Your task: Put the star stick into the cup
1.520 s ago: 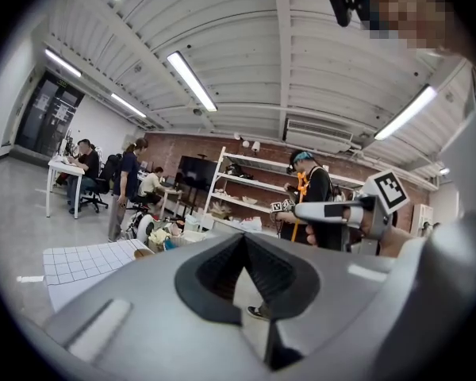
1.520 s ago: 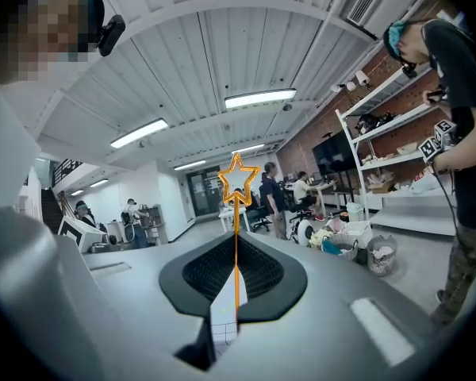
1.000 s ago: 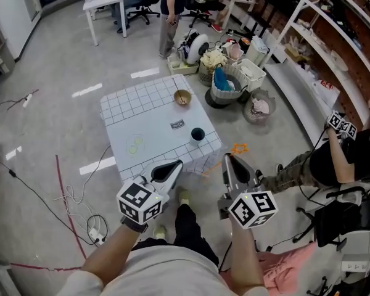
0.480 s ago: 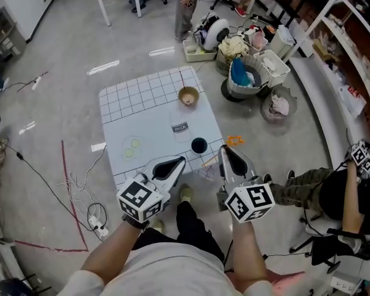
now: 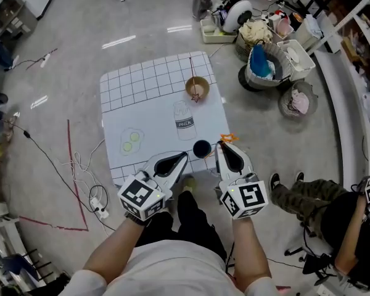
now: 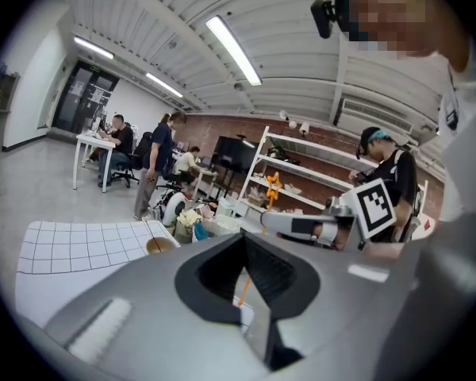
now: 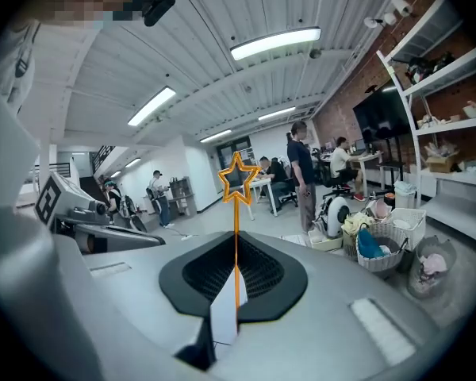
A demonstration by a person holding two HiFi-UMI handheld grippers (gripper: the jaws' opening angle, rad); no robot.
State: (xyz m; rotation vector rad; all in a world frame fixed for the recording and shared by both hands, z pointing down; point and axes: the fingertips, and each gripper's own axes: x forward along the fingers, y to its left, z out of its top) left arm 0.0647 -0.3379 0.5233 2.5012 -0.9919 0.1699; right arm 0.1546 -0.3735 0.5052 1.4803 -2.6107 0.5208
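A thin orange star stick (image 7: pixel 236 236) stands upright between the jaws of my right gripper (image 7: pixel 232 292), its star head (image 7: pixel 237 179) above them. In the head view the star (image 5: pixel 227 139) shows at the tip of the right gripper (image 5: pixel 223 148), just right of the dark cup (image 5: pixel 201 148) near the front right corner of the white gridded table (image 5: pixel 142 85). My left gripper (image 5: pixel 176 160) is shut and empty, hanging over the table's front edge left of the cup. In the left gripper view the star (image 6: pixel 272 182) shows above the right gripper.
A brown bowl (image 5: pixel 197 87) with a stick in it sits at the table's far side. A milk glass print (image 5: pixel 184 122) and green circles (image 5: pixel 131 142) mark the tabletop. Baskets (image 5: pixel 264 66) stand on the floor at the right, cables (image 5: pixel 92 196) at the left, and a seated person (image 5: pixel 333 208) is nearby.
Both grippers have come closer to the table. The star stick, earlier out past the table's right corner, now sits right beside the cup.
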